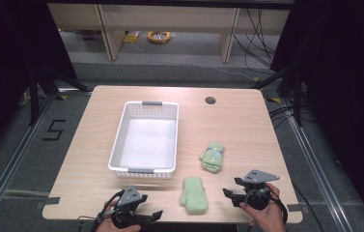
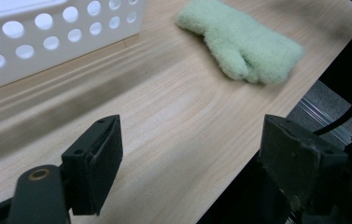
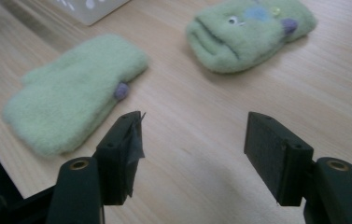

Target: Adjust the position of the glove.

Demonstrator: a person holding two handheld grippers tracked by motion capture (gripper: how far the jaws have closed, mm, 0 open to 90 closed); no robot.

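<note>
High view: white basket [image 1: 144,140] mid-worktop [image 1: 247,125], plain mitten [image 1: 193,194] near the front edge, faced mitten [image 1: 212,156] beyond it. Left tongs [image 1: 147,215] and right tongs [image 1: 231,197] low at that edge, both spread, empty.

Left gripper view: tongs [image 2: 190,161] apart over bare wood; mitten [image 2: 241,42] ahead, close to the drop-off. Probably best pinched mid-body, pulled inward.

Right gripper view: tongs [image 3: 192,140] apart; plain mitten [image 3: 73,91] just beside, faced mitten [image 3: 250,32] farther. Open wood between for approach.

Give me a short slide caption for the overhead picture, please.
Two green mittens lie beside an empty white basket while both open grippers wait at the table's near edge.
</note>
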